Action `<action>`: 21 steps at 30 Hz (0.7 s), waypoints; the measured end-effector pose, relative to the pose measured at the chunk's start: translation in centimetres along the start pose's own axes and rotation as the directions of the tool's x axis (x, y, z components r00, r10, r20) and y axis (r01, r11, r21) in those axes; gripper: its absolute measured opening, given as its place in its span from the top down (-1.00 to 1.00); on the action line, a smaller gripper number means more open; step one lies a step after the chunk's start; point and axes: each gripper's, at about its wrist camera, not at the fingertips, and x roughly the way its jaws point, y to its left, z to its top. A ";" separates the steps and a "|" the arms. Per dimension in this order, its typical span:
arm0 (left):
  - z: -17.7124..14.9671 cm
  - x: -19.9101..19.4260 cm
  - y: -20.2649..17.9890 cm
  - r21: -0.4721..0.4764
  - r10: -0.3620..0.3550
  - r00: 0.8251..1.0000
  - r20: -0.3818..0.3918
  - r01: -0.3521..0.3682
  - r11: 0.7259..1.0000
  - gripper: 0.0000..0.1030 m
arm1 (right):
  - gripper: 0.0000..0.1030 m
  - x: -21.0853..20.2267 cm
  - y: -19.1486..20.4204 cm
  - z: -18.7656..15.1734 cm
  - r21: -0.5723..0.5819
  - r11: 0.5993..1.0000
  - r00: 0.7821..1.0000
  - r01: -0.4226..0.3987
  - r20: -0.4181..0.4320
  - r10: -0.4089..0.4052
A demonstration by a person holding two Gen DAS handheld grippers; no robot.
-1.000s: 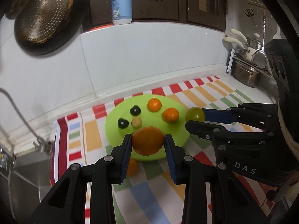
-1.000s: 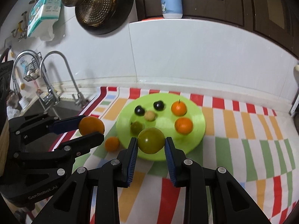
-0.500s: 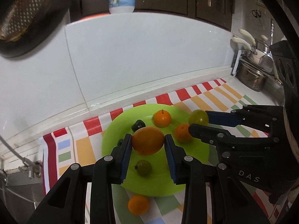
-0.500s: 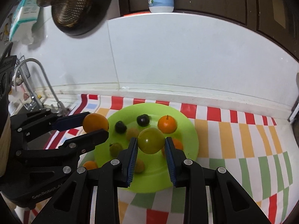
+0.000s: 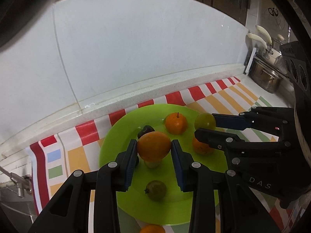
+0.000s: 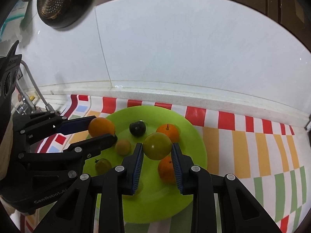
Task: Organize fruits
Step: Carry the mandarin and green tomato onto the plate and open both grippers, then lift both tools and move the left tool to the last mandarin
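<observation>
My left gripper (image 5: 153, 147) is shut on an orange fruit (image 5: 154, 145) and hangs over the green plate (image 5: 116, 136). My right gripper (image 6: 157, 149) is shut on a yellow-green round fruit (image 6: 157, 148), also above the plate (image 6: 194, 145). On the plate lie two small oranges (image 6: 168, 133) (image 6: 166, 171), a dark plum (image 6: 137, 128), a tan fruit (image 6: 123, 147) and a small green fruit (image 5: 156, 190). The right gripper (image 5: 206, 125) shows at the right of the left wrist view, and the left gripper (image 6: 101, 129) at the left of the right wrist view.
The plate sits on a striped cloth (image 6: 252, 136) against a white tiled wall (image 6: 175, 48). Another small orange (image 5: 151, 229) lies off the plate's near edge. A faucet (image 6: 33, 85) and sink are at the left, a steel pot (image 5: 266, 77) at the far right.
Both grippers have moved forward and down towards the wall, carrying their fruits from the plate's near edge to above its middle. The plate now looks larger and closer.
</observation>
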 end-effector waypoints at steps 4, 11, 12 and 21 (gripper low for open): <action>-0.1 0.9 0.3 0.004 -0.006 1.000 -0.012 0.006 1.000 0.32 | 0.40 0.9 -0.5 -0.3 0.008 1.000 1.000 -0.006 -0.009 0.006; -0.8 0.0 0.6 -0.004 0.016 1.000 -0.004 -0.016 1.000 0.15 | 0.20 1.2 -0.8 -0.4 0.033 0.999 1.000 -0.013 -0.001 0.013; -0.9 -0.3 0.6 -0.003 0.030 1.000 -0.004 -0.030 1.000 0.15 | 0.20 0.9 -0.8 -0.4 0.038 0.999 1.000 -0.014 0.003 0.013; -2.1 -5.7 0.5 -0.060 0.063 0.998 0.025 -0.061 0.996 0.05 | 0.20 -3.4 0.3 -1.4 0.078 0.997 0.998 0.005 0.060 -0.010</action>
